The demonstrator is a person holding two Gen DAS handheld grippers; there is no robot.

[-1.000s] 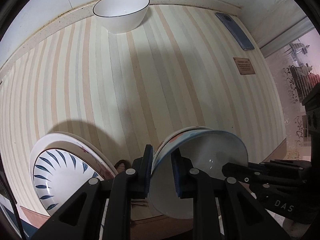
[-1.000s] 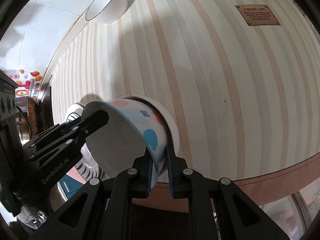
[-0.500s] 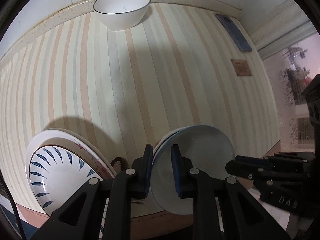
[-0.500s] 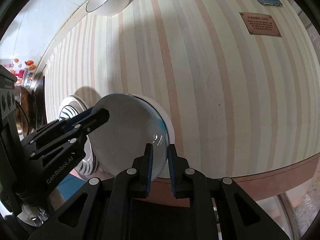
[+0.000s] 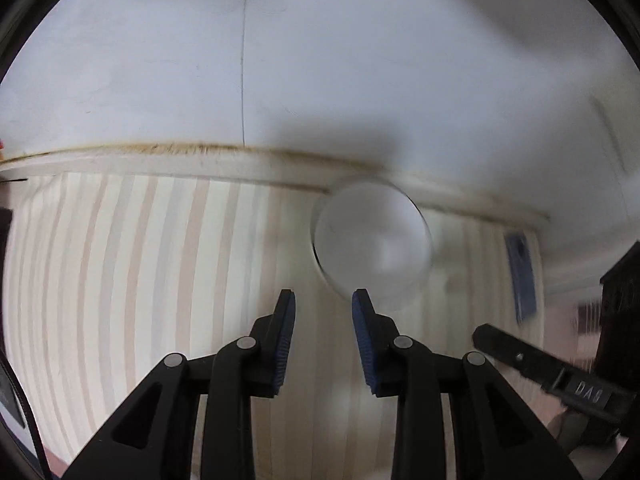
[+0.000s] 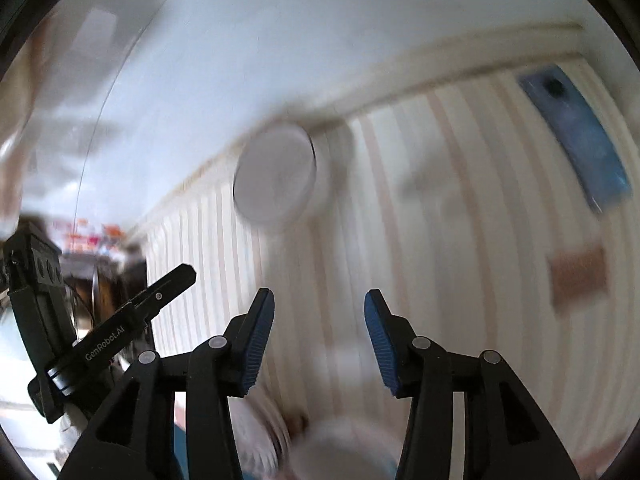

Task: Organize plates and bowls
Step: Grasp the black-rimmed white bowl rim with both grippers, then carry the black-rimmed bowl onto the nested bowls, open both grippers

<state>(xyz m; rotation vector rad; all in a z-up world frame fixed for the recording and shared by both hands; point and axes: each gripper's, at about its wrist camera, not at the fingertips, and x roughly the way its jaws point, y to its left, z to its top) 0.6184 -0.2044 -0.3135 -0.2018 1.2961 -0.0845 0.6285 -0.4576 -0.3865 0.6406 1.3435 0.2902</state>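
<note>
A white bowl (image 5: pixel 372 240) stands on the striped table near the wall, blurred by motion. My left gripper (image 5: pixel 323 300) hovers just in front of it and to its left, jaws opening with nothing between them. In the right wrist view the same white bowl (image 6: pixel 276 176) lies farther ahead and to the left. My right gripper (image 6: pixel 319 300) is over the striped table, its jaws opening wider and empty. A blurred pale bowl (image 6: pixel 344 448) and plates (image 6: pixel 256 432) show at the bottom edge behind the right fingers.
A blue flat device (image 6: pixel 576 140) lies at the table's far right and a brown label (image 6: pixel 578 276) sits nearer. The white wall (image 5: pixel 320 80) rises right behind the white bowl. Each gripper shows at the edge of the other's view.
Both grippers let go of the spotted bowl at the table's near edge, opened, and swung forward toward the wall and the white bowl. The plates dropped out of the left view.
</note>
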